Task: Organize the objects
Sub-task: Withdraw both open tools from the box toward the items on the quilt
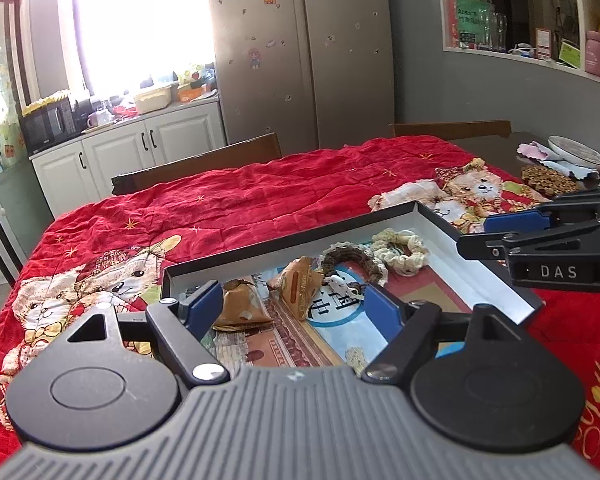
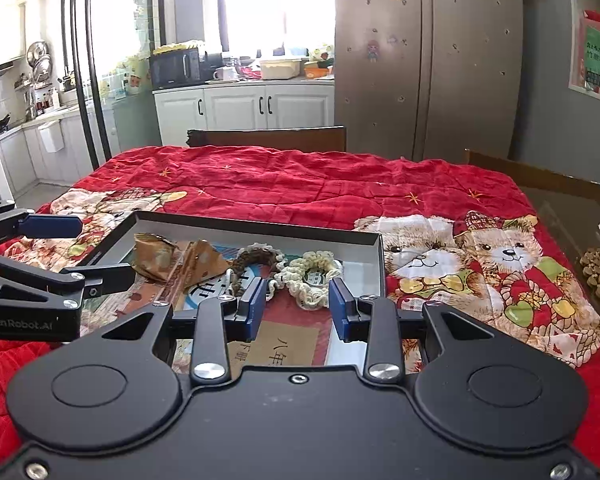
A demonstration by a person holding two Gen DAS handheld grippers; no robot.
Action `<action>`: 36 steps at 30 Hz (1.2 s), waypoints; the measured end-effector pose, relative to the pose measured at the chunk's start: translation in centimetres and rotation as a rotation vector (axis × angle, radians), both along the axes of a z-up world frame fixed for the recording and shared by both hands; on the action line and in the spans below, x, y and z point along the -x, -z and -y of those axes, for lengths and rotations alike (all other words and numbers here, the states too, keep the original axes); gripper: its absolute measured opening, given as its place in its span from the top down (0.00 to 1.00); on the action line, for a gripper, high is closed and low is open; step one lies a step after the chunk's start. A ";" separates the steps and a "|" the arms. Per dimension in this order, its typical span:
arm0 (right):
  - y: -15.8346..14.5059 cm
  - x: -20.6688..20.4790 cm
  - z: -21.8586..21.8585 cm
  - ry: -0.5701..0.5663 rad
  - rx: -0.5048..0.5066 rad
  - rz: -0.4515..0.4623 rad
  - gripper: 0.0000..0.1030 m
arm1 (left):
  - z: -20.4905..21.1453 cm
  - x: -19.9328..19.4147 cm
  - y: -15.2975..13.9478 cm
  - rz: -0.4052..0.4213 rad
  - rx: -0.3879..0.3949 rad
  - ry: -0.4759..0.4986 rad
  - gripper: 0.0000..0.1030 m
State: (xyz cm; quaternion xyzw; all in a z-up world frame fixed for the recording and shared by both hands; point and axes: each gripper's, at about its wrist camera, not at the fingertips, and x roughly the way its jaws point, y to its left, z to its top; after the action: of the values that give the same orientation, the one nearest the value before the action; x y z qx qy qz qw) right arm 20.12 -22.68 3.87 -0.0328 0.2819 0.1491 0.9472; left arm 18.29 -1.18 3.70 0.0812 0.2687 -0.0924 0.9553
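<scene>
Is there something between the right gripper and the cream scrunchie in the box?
Nothing visible. The right gripper hangs open just before the cream scrunchie, no object between them. The brown scrunchie lies to its left in the box, off that path.

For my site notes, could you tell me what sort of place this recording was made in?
Most likely a home kitchen and dining area: a tall double-door fridge with stickers, white counter cabinets carrying a microwave, and a dining table under a red teddy-bear cloth with wooden chairs.
</scene>
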 end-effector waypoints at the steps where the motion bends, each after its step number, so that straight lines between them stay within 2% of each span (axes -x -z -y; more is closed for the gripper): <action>1: -0.1 0.4 0.0 -0.004 0.001 0.004 0.68 | 0.0 0.3 -0.1 0.003 0.000 0.003 0.16; 15: -0.6 4.9 0.3 -0.053 0.036 0.031 0.68 | -0.9 4.3 -0.3 0.024 -0.023 0.055 0.16; 28: 0.5 9.6 0.7 -0.094 0.077 0.031 0.68 | -1.5 8.1 1.4 -0.032 0.004 0.103 0.16; 36: 1.3 12.2 0.9 -0.126 0.066 0.015 0.68 | -1.2 10.2 2.3 -0.068 0.028 0.139 0.16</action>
State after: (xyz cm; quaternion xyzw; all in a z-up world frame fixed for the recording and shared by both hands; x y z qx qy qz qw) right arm 7.94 -23.57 2.53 -0.0828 0.2772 0.1986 0.9364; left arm 8.12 0.01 1.38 0.0832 0.2933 -0.1650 0.9380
